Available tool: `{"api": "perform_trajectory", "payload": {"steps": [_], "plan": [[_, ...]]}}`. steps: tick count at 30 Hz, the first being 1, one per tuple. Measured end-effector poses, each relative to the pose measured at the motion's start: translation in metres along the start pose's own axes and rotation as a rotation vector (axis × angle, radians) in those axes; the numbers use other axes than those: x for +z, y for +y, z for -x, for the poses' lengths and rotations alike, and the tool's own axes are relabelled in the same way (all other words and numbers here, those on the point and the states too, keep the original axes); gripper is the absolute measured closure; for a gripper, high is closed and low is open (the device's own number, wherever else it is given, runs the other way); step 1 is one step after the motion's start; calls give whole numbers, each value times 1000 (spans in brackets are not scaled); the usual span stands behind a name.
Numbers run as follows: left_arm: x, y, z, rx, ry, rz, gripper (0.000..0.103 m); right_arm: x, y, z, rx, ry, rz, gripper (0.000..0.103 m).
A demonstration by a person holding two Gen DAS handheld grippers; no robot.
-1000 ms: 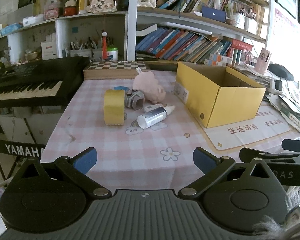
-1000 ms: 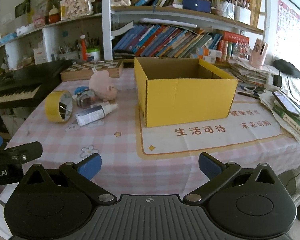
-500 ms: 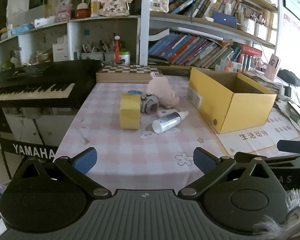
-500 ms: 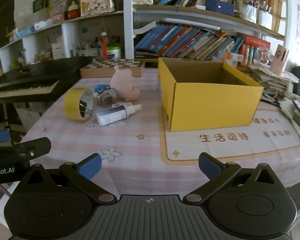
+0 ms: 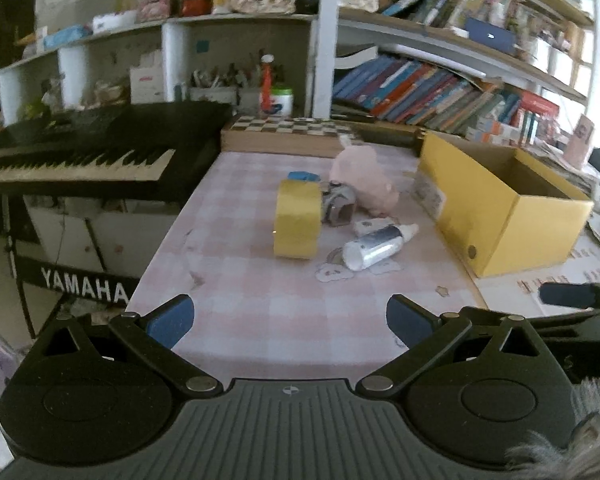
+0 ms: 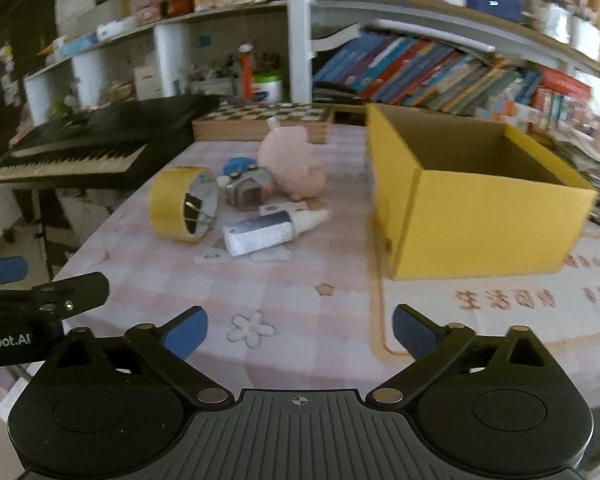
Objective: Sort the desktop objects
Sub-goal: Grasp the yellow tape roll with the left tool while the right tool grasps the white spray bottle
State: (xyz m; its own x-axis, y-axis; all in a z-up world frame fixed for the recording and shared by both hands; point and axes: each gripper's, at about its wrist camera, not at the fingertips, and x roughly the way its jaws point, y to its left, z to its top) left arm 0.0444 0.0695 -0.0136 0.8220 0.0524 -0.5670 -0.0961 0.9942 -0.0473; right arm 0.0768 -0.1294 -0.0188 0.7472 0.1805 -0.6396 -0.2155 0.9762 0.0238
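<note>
Hovering near the table edge, both grippers, left (image 5: 288,320) and right (image 6: 300,330), gape empty; the right's jaws have just narrowed slightly. Clutter — tape (image 6: 182,210), tube (image 6: 270,232), pig (image 6: 292,164) — lies left of the open box (image 6: 480,224), ready for loading.

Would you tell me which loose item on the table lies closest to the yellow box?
The silver tube; its white cap points toward the yellow box. The pink plush toy sits farther back.
</note>
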Motion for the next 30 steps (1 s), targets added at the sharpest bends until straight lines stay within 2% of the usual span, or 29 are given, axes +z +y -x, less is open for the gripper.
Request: {"api": "perform_trajectory", "payload": {"steps": [4, 15, 22, 30], "plan": [[7, 6, -10, 34, -1, 33, 0, 9, 4, -17, 48, 23, 41, 18], [36, 3, -50, 78, 19, 48, 0, 35, -6, -64, 96, 71, 54, 18], [57, -3, -78, 73, 22, 14, 2, 54, -18, -92, 102, 88, -8, 18], [81, -11, -113, 25, 28, -26, 3, 69, -27, -125, 76, 124, -92, 18]]}}
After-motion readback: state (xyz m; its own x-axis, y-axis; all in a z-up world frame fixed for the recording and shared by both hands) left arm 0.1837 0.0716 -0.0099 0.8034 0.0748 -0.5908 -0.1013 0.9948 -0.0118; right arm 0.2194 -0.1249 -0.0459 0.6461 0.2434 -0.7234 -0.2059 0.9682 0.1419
